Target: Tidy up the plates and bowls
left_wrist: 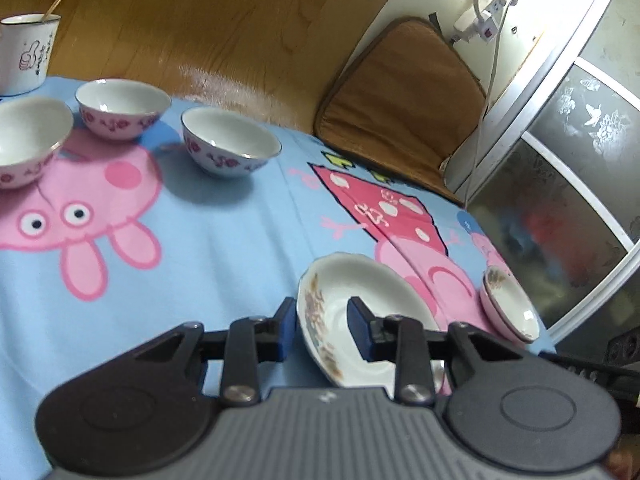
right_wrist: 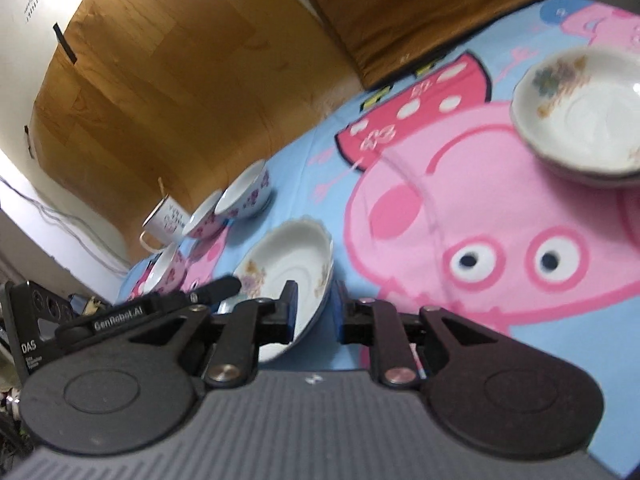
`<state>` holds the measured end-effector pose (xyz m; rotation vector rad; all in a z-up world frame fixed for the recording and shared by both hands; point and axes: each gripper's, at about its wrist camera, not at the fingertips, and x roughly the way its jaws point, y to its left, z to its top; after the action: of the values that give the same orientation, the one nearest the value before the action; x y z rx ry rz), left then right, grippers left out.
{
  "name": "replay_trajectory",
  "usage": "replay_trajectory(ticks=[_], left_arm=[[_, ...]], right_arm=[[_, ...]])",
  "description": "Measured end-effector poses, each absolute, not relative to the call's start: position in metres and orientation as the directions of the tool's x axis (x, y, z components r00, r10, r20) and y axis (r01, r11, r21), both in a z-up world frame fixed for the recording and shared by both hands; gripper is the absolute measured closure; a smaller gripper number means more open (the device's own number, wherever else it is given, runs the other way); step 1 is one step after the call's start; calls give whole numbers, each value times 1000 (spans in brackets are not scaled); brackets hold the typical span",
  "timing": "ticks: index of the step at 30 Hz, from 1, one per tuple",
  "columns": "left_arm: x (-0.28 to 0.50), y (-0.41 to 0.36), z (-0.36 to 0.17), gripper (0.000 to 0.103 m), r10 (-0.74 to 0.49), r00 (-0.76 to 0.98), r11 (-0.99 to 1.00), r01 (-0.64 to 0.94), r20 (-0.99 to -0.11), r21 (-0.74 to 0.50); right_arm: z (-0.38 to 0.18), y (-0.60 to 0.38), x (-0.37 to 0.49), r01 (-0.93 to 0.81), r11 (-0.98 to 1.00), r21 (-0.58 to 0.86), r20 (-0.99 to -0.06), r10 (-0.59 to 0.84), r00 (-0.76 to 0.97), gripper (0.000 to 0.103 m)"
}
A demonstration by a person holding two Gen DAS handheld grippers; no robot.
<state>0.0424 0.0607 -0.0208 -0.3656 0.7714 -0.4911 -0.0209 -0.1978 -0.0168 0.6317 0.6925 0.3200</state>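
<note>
- The floral plate, glossy white with a scalloped rim, stands tilted on the tabletop; the left hand-held gripper straddles its rim, jaws parted, grip uncertain
- The right hand-held gripper straddles the same plate's opposite rim, pads not pressing
- Stacked plates lie well apart; three rose-patterned bowls and an enamel mug stand beyond on cartoon-printed cloth

Dim, soft-focus fisheye views with curved edges; glare on the wooden floor
</note>
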Motion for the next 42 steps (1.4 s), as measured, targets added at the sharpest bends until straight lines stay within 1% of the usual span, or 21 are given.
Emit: replay_trajectory(ticks=[2, 5, 6, 7, 8, 12, 16, 21, 24, 29, 32, 35, 36, 42], left_arm=[[44, 55, -26, 78, -538, 603, 834, 281, -589, -475], [39, 51, -26, 86, -502, 629, 857, 272, -593, -437], [38, 51, -25, 91, -494, 633, 861, 262, -595, -436], [38, 52, -23, 92, -497, 634, 858, 257, -592, -445], [38, 53, -20, 92, -505, 636, 852, 257, -584, -457], [38, 33, 2, 92, -541, 649, 833, 324, -535, -448], [46, -14, 16, 92, -588, 625, 808, 421, -514, -412], [61, -88, 19, 91, -656, 544, 752, 527, -523, -395], [65, -127, 14, 91, -679, 501, 728, 555, -537, -402], [76, -166, 5, 91, -678, 471, 722, 568, -564, -394], [78, -177, 0, 90, -662, 477, 735, 565, -578, -376], [79, -181, -4, 90, -658, 475, 738, 560, -585, -376], [79, -182, -4, 90, -656, 478, 740, 561, -585, -371], [75, -185, -1, 87, -633, 512, 755, 575, -581, -316]], right_arm=[[-17, -199, -13, -69, 777, 626, -491, 461, 739, 81], [-24, -201, -10, -75, 772, 632, -502, 481, 719, 82], [-26, -200, -10, -77, 769, 634, -509, 490, 708, 86], [-27, -199, -12, -72, 775, 628, -510, 479, 714, 90], [-26, -199, -15, -74, 785, 616, -507, 467, 725, 91], [-14, -212, -28, -86, 801, 592, -450, 417, 790, 92], [-2, -236, -48, -31, 847, 531, -396, 280, 875, 92], [4, -283, -69, 95, 861, 500, -344, 97, 934, 92], [2, -304, -76, 171, 863, 475, -339, 0, 941, 92], [-9, -329, -74, 245, 848, 470, -358, -70, 931, 92], [-14, -333, -69, 257, 851, 457, -364, -85, 927, 90], [-18, -336, -66, 263, 855, 447, -365, -94, 926, 86], [-18, -336, -66, 258, 856, 448, -353, -95, 931, 85], [-17, -329, -65, 249, 879, 408, -332, -111, 937, 71]])
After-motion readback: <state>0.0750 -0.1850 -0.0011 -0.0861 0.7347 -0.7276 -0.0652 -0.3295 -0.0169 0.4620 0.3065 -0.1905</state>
